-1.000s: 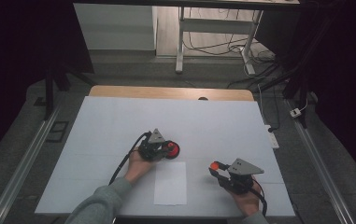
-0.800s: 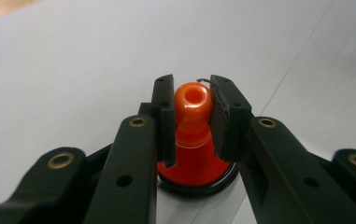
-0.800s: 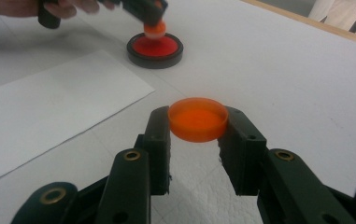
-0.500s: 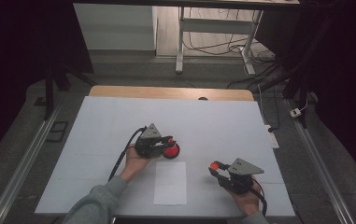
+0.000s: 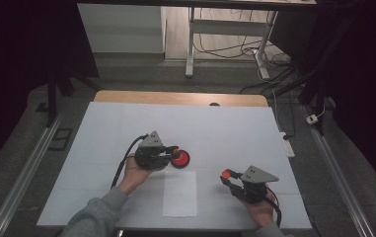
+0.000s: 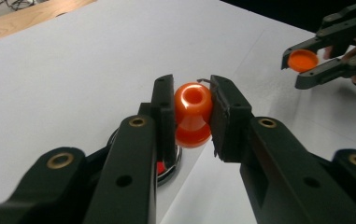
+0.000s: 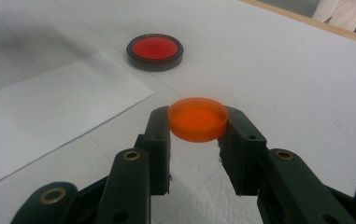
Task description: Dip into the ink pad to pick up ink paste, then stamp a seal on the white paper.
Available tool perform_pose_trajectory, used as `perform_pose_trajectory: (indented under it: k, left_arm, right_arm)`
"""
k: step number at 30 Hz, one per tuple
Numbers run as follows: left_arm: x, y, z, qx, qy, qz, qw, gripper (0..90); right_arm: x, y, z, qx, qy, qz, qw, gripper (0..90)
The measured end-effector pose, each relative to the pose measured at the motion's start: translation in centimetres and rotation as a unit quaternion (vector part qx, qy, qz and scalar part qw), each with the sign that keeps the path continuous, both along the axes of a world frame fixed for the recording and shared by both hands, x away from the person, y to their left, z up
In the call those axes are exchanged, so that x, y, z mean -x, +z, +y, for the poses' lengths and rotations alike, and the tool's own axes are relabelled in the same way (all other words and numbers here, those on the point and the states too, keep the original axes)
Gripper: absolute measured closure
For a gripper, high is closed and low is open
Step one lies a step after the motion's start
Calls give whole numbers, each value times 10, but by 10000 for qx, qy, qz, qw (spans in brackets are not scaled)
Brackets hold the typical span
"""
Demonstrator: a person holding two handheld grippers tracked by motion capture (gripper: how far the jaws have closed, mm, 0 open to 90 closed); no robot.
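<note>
The left gripper point(image 6: 193, 116) grasps an orange knob-shaped piece point(image 6: 193, 112) between its jaws, above a round black dish with a red centre point(image 7: 154, 51); those jaws hide most of the dish from the left gripper view. The right gripper point(image 7: 197, 128) clamps a flat orange cap point(image 7: 197, 119) just over the white tabletop point(image 5: 225, 128). A paper sheet point(image 5: 179, 193) lies between the hands. From above, both orange pieces are too small to make out.

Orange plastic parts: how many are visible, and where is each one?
2. An orange knob-shaped piece is clamped in the left gripper; an orange cap is held in the right gripper.
</note>
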State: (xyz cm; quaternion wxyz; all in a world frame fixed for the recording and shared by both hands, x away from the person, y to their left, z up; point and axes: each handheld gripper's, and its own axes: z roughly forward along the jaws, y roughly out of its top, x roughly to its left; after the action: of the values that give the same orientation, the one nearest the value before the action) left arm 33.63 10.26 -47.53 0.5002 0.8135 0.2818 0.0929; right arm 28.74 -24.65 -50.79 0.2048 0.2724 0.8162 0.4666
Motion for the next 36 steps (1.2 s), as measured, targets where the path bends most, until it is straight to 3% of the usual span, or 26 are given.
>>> perform_pose_trajectory:
  k: [20, 36]
  left_arm:
    - [23, 10, 14, 167, -97, -1, 9998, 720]
    - [30, 15, 21, 252, -222, 23, 9994, 720]
  right_arm:
    - [4, -1, 2, 38, -4, -34, 10000, 643]
    - [5, 0, 2, 57, 4, -30, 10000, 642]
